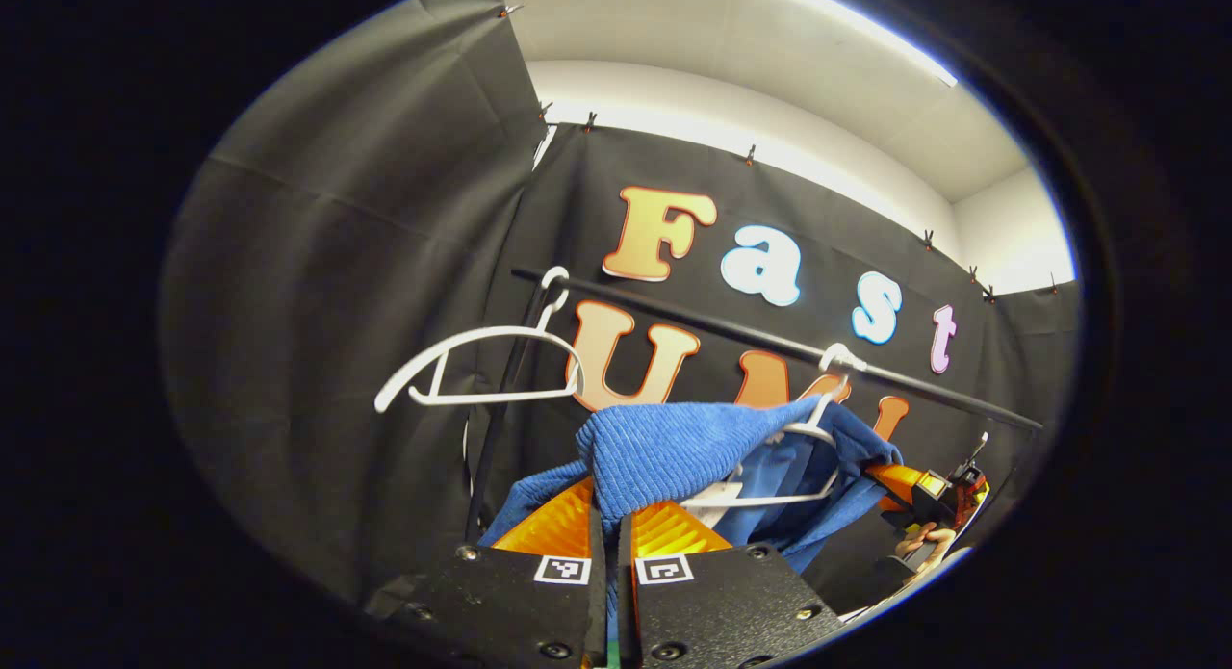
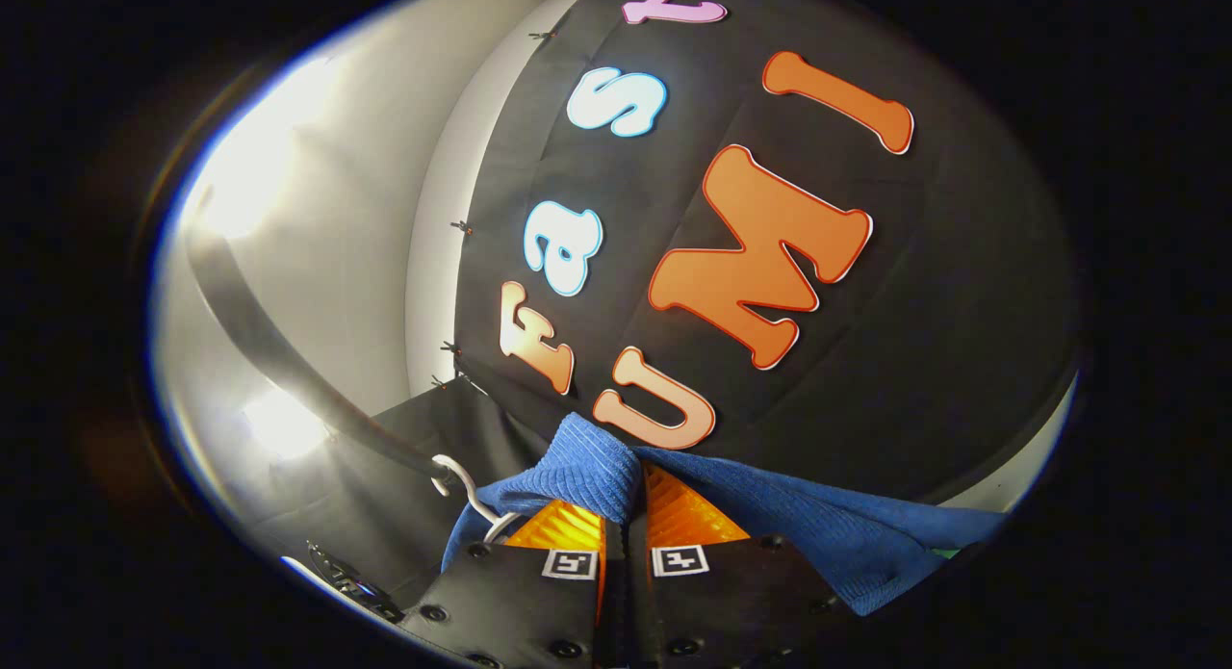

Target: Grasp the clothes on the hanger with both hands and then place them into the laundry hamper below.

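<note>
Both grips look made, so we judge the first half of the task done. Our left gripper point(image 1: 611, 515) has its fingers pinched together on a fold of the blue garment point(image 1: 693, 448), and our right gripper point(image 2: 624, 501) is likewise clamped on the cloth. The garment hangs just below the black rail point(image 1: 770, 337), draped on its white hanger point(image 1: 813, 428); an empty hanger point(image 1: 481, 366) sits farther along the rail. Pulling it free and lowering it into the hamper remains.

left gripper point(image 1: 612, 527) pinches blue garment point(image 1: 674, 452) on hanger point(image 1: 789, 457).
</note>
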